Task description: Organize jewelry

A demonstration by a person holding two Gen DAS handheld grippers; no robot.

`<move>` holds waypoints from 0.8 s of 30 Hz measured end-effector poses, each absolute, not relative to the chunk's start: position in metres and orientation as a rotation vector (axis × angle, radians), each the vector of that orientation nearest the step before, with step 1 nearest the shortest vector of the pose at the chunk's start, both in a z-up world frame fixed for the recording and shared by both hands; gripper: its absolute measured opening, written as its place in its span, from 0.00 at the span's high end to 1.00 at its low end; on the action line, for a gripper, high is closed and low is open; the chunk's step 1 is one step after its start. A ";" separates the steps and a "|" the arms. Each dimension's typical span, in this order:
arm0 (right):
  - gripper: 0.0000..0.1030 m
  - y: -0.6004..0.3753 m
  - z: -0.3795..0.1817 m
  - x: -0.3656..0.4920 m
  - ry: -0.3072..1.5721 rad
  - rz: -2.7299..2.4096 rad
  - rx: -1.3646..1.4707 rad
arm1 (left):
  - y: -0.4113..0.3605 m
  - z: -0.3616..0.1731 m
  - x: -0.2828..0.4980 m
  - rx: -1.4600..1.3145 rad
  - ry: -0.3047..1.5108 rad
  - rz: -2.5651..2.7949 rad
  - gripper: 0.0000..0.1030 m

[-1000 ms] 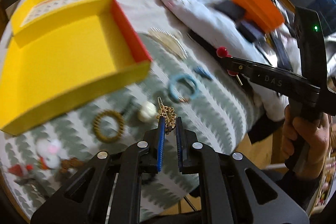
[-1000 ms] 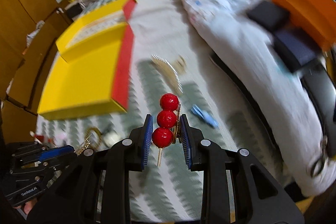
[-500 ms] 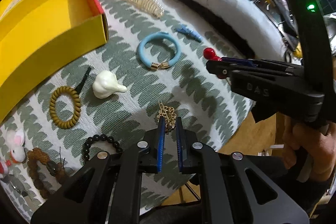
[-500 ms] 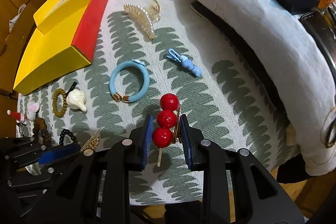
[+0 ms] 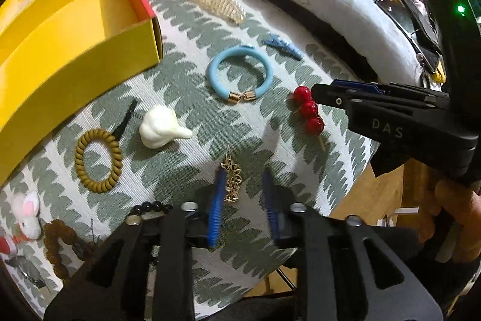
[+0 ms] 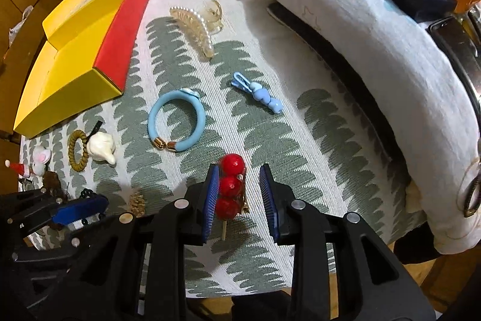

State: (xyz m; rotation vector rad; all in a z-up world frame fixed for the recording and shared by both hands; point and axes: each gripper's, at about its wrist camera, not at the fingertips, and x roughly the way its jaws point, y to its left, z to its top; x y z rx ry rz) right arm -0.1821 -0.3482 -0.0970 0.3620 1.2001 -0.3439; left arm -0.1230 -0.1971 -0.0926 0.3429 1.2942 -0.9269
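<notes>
Left gripper [image 5: 243, 194]: fingers spread wide over the leaf-patterned cloth [image 5: 279, 149], a gold chain [image 5: 231, 179] lying loose between them, close to the left pad and not clamped. Right gripper [image 6: 240, 191]: fingers likewise wide apart, a red bead hairpin [image 6: 230, 188] lying on the cloth between them, nearer the left pad; contact with that pad could not be told. The same hairpin [image 5: 309, 110] showed in the left view just beside the right gripper's tip. Further items on the cloth: a blue bangle [image 6: 177, 121] with gold end caps, near the middle; a small blue clip [image 6: 258, 92] beyond it to the right; a pearl claw clip [image 6: 195, 26] further back; a white figurine [image 5: 160, 127] touching or just beside an olive coil hair tie [image 5: 98, 160]; black beads [image 5: 148, 206] and a brown bead bracelet [image 5: 60, 242] by the left gripper's body. A yellow box [image 5: 75, 20] with a red wall stood open at the far left. A white quilt [image 6: 360, 35] lay along the right side.
</notes>
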 end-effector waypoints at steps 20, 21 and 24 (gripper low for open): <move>0.49 -0.280 -0.056 -0.197 1.067 -0.277 0.233 | -0.100 -0.024 -0.154 0.394 0.809 -0.394 0.15; 0.49 -0.276 -0.055 -0.199 1.062 -0.274 0.229 | -0.092 -0.023 -0.154 0.392 0.804 -0.364 0.14; 0.43 -0.263 -0.050 -0.209 1.032 -0.261 0.223 | -0.069 -0.020 -0.157 0.363 0.792 -0.295 0.13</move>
